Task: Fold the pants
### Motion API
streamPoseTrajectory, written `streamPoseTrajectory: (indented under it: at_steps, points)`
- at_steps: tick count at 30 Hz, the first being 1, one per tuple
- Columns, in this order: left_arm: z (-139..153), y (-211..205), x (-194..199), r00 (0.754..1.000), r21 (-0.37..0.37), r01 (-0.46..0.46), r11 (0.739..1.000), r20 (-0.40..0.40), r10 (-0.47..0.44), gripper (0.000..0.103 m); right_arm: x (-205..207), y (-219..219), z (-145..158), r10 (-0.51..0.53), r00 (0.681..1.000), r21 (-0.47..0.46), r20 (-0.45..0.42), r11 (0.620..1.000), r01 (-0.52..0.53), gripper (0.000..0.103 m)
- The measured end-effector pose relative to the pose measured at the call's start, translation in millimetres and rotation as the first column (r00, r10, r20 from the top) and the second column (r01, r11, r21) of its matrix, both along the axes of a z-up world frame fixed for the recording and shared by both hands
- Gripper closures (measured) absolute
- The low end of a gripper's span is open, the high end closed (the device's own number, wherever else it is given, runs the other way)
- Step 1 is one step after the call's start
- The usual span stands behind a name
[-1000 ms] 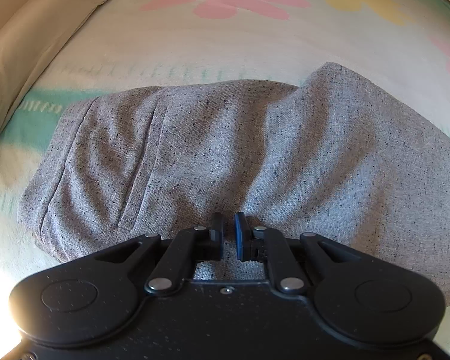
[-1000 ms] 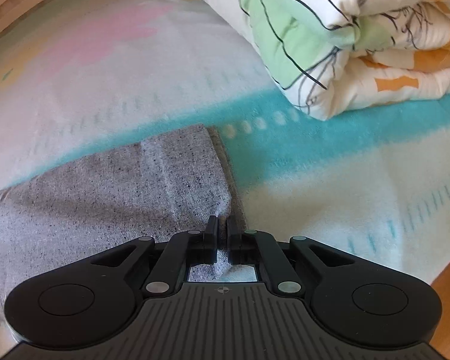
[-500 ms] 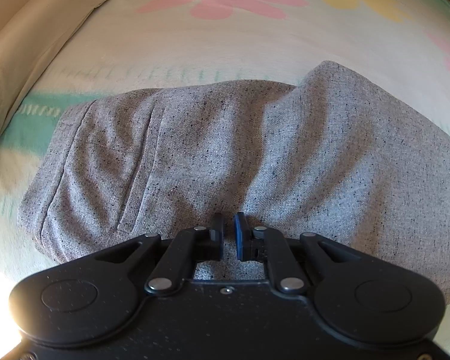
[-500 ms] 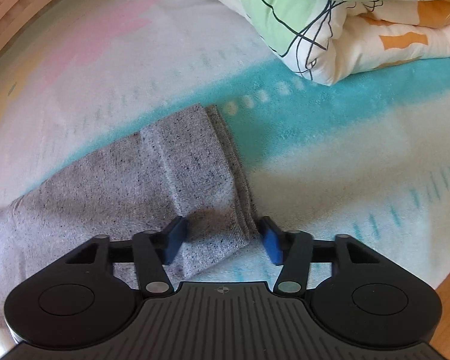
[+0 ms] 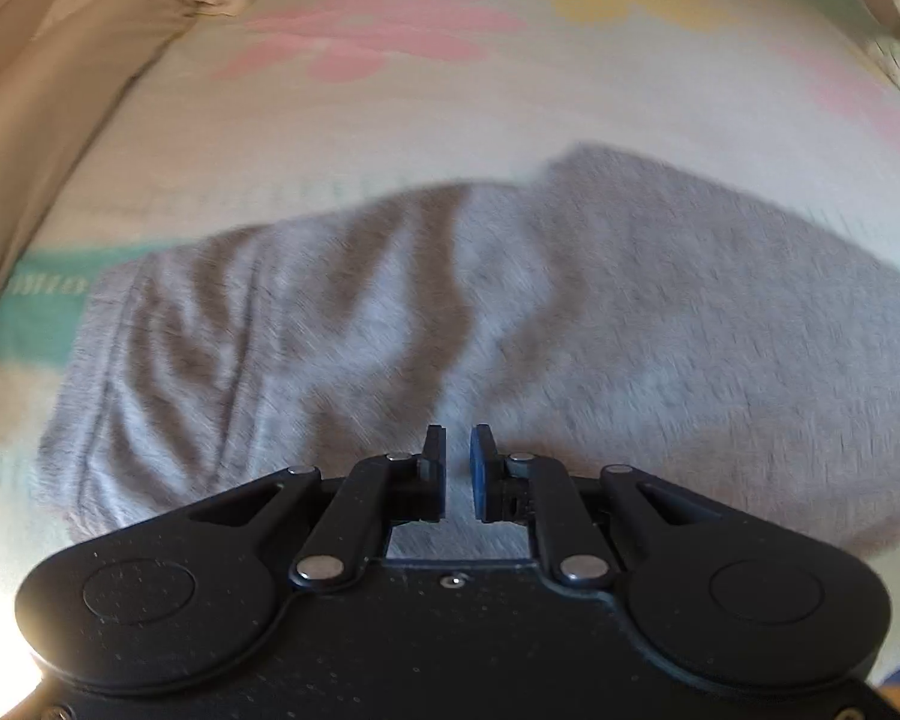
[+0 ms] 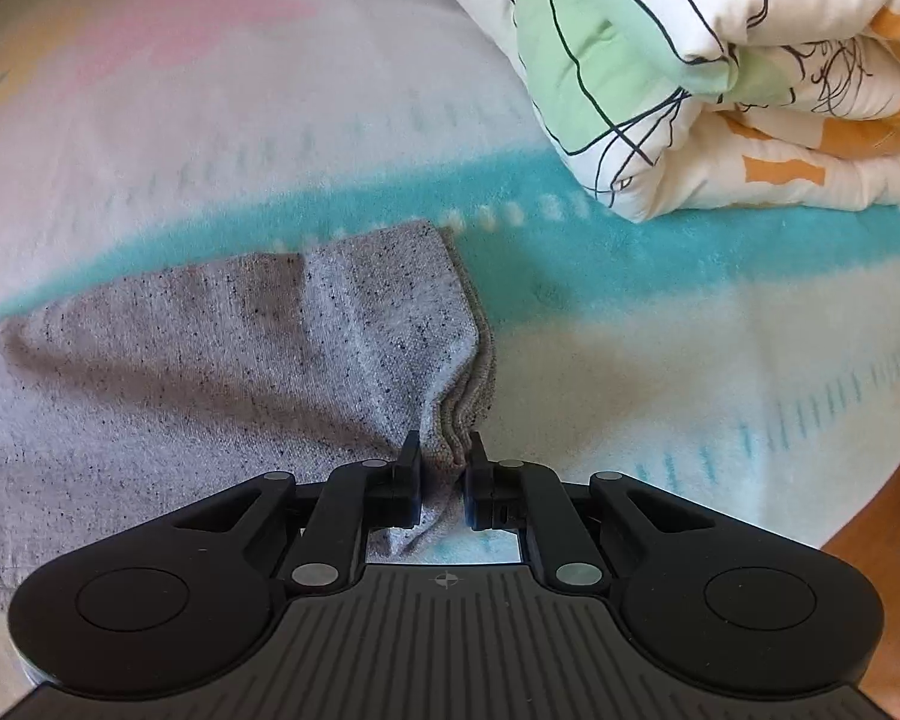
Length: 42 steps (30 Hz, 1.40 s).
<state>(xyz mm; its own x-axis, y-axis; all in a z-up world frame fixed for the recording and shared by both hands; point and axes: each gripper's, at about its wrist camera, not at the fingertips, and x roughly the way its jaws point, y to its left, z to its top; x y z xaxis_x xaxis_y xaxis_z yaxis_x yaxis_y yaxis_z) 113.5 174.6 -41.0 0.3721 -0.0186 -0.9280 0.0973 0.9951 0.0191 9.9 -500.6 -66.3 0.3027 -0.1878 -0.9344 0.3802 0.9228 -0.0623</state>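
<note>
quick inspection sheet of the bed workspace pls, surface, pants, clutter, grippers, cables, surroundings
surface: bedsheet with teal stripe and pastel flowers.
job's things: grey pants lying wrinkled on the sheet; layered leg cuff bunched at one corner.
clutter: folded quilt beside the cuff, not touching it.
grippers: right gripper jaws pinch the cuff corner; left gripper jaws nearly shut over the pants, blurred, grip unclear.
cables: nothing seen.
surroundings: tan cushion at the far left; wooden floor past the bed edge.

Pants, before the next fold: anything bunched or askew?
Yes. The pants hem is pinched into stacked pleats in the right claw, pulling diagonal wrinkles. Near the left claw, ridged folds cross the waist end; that view is blurred.
</note>
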Motion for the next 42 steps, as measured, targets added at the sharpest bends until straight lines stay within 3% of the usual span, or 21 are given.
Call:
streamPoseTrajectory:
  at_steps: [2,4,7,10,12,15,17,19,20,25,29,32,35,39,42]
  points:
    - [-17.3,-9.7,-11.3,0.994,0.118,0.105,0.987,-0.052,-0.1,0.083,0.9,-4.7,-9.1,-0.024,0.999,0.016,-0.036,1.0,0.025,0.092]
    - [-16.3,-14.0,-19.2,0.989,0.167,0.147,0.975,-0.03,-0.144,0.084,4.3,-1.6,-10.1,-0.009,0.999,-0.004,-0.038,1.0,0.008,0.09]
    - [-3.1,-8.3,-20.9,0.998,0.147,0.067,0.987,0.0,-0.067,0.088,5.3,8.8,8.8,-0.008,1.0,-0.085,-0.001,0.996,0.008,0.086]
    - [21.8,-16.6,-35.5,0.99,0.109,0.089,0.99,0.099,-0.1,0.088,4.1,46.6,44.1,0.086,0.994,-0.242,0.074,0.968,-0.066,0.085]
    - [34.4,-28.0,-48.0,0.978,0.049,0.135,0.99,0.151,-0.141,0.087,6.0,73.4,67.0,0.168,0.979,-0.307,0.118,0.944,-0.125,0.083]
    - [43.5,-60.0,-60.5,0.941,0.014,0.272,0.962,0.206,-0.269,0.075,8.0,115.8,86.7,0.288,0.938,-0.255,0.193,0.938,-0.236,0.083]
    - [40.0,-79.0,-69.7,0.899,0.06,0.373,0.926,0.225,-0.376,0.059,6.2,150.9,89.0,0.401,0.883,-0.202,0.246,0.912,-0.358,0.083]
    - [31.0,-93.6,-81.0,0.859,0.12,0.448,0.886,0.217,-0.464,0.059,1.2,187.0,86.9,0.512,0.814,-0.166,0.274,0.859,-0.485,0.083]
    - [26.2,-98.3,-83.5,0.851,0.134,0.467,0.874,0.201,-0.486,0.059,0.3,206.0,85.1,0.566,0.774,-0.157,0.283,0.823,-0.545,0.084]
    - [6.0,-104.1,-85.7,0.838,0.132,0.514,0.848,0.135,-0.529,0.06,-12.8,284.8,56.8,0.785,0.567,-0.169,0.251,0.612,-0.773,0.084]
    - [-0.6,-104.5,-84.0,0.824,0.119,0.542,0.832,0.118,-0.554,0.06,-33.7,341.5,42.2,0.91,0.376,-0.226,0.175,0.409,-0.884,0.084]
    - [-1.9,-105.2,-88.0,0.81,0.105,0.569,0.816,0.103,-0.578,0.06,-51.6,359.1,27.5,0.952,0.278,-0.256,0.128,0.302,-0.918,0.084]
    - [-7.9,-109.4,-89.6,0.791,0.123,0.595,0.794,0.087,-0.606,0.059,-58.8,369.5,18.0,0.973,0.218,-0.287,0.076,0.23,-0.93,0.084]
    - [-10.9,-110.2,-81.2,0.808,0.118,0.572,0.812,0.088,-0.582,0.059,-57.4,378.7,2.4,0.976,0.214,-0.335,0.039,0.215,-0.917,0.084]
    - [-9.9,-110.4,-75.9,0.813,0.115,0.564,0.818,0.1,-0.574,0.059,-58.3,383.3,-4.3,0.981,0.194,-0.394,0.018,0.185,-0.9,0.084]
